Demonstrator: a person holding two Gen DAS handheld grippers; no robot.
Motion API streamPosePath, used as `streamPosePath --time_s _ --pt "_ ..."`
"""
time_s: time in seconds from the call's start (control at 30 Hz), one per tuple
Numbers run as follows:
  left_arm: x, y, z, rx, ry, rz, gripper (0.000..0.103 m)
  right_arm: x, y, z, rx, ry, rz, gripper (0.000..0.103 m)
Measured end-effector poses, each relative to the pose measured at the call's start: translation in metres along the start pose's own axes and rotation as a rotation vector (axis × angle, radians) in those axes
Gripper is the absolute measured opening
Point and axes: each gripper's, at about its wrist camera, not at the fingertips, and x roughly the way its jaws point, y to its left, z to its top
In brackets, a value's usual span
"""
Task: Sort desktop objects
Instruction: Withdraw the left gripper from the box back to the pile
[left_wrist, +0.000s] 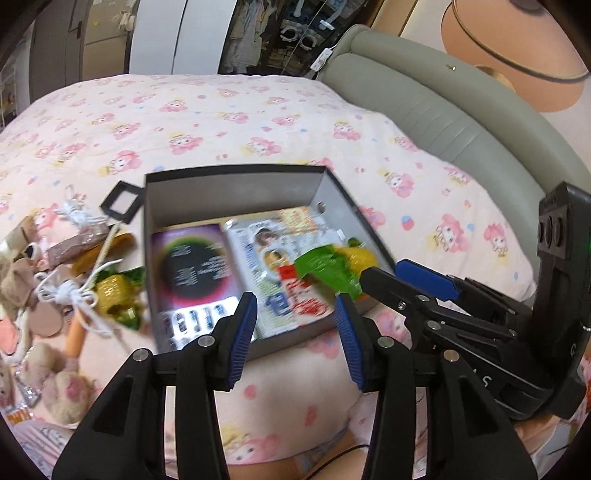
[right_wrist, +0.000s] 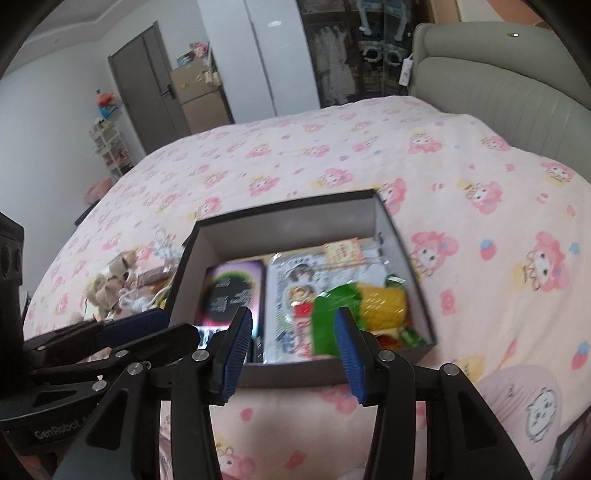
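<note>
Left wrist: both my hand-held grippers (left_wrist: 295, 332) (right_wrist: 291, 339) gape empty; next, fetch from the pile (left_wrist: 74, 280) left of the box (left_wrist: 236, 184).

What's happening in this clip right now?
A person is sorting items on a bed into a dark box. Both grippers, left and right, hover open and empty at its near edge. Packets and a booklet already lie inside; a pile of plush toys and string waits left of it.
</note>
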Motion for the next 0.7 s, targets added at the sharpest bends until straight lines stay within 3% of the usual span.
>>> streamPosePath --time_s 0.27,0.7 --pt "-0.024 0.042 -0.027 -0.069 0.012 0.061 0.044 0.021 0.046 -0.017 -0.074 0.069 0.096 0.042" --pt "-0.064 0.155 -0.078 -0.36 -0.035 0.127 0.044 0.071 0.162 -0.029 -0.281 0.2 0.232 0.039"
